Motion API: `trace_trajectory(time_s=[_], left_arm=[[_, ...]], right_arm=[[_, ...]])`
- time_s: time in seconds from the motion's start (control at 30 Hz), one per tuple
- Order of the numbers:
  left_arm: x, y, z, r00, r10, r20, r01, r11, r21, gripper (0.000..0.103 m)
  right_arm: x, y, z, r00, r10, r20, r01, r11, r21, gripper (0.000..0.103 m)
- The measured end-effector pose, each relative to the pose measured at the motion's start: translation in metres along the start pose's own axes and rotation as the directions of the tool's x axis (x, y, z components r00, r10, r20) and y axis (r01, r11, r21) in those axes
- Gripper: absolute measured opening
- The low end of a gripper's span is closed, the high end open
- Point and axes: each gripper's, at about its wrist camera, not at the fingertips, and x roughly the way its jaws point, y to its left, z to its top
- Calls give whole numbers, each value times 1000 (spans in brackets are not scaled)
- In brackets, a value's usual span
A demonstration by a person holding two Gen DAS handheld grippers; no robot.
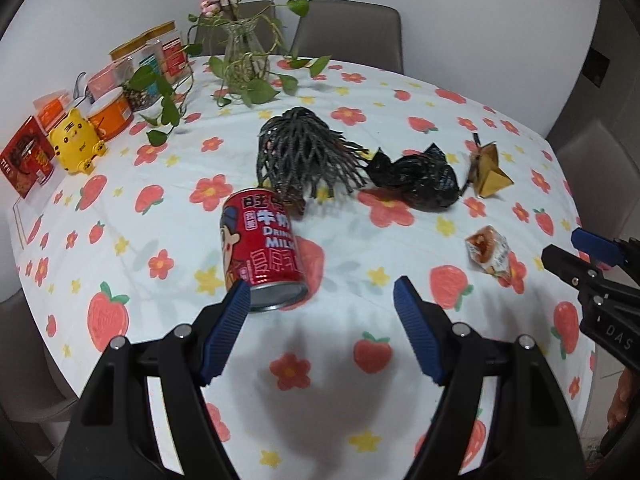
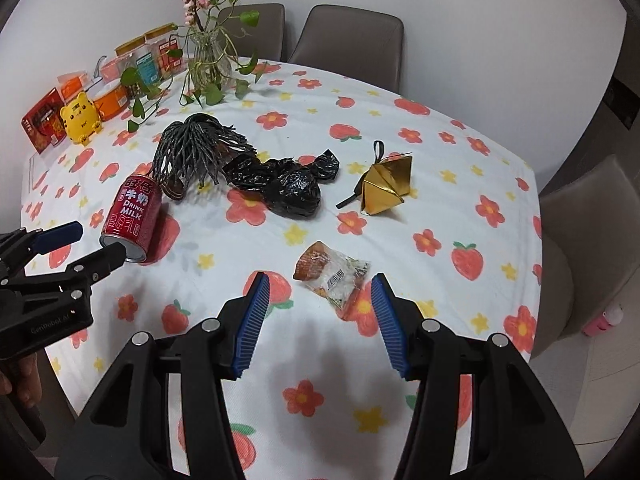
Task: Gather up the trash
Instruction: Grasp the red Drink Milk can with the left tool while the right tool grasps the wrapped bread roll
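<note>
Floral tablecloth (image 1: 360,432): red can (image 1: 262,248) reads "DRINK MILK"; left claw (image 1: 322,292) and right claw (image 2: 318,284) both gape wide.

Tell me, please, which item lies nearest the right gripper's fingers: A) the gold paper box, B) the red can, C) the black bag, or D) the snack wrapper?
D: the snack wrapper lies just ahead of the open right gripper, nearer than anything else on the table.

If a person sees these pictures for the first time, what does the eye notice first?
The red milk can lying on its side on the flowered tablecloth, just ahead of the open left gripper. Behind it lie a grey woven bag and a crumpled black plastic bag.
</note>
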Motion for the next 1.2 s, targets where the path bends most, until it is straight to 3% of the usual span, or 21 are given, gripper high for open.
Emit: trace_trajectory(time_s=[0.17,0.37,0.6,0.67,0.93,1.2], left_arm=[[27,16,5,999,49,-18,-50,998,-44,74],[62,30,10,994,101,-49,-104,993,-48,75],[98,45,7,988,94,-126,-104,992,-69,74],[103,48,5,988,88,-130,-98,993,-72,66],[91,44,5,996,40,-75,-44,997,-65,65],[67,29,-4,999,-21,-46,21,1000,2,65]], right_arm=[[33,0,6,999,-7,-45,5,1000,-31,59],[73,-3,3,995,-16,-103,12,999,-42,60],[96,-2,-2,990,-47,-132,40,998,-58,59],[98,-3,0,990,-43,-135,37,998,-49,52],[85,-1,1,992,-18,-121,14,999,-34,36],[61,1,-8,995,-6,-103,6,1000,1,29]])
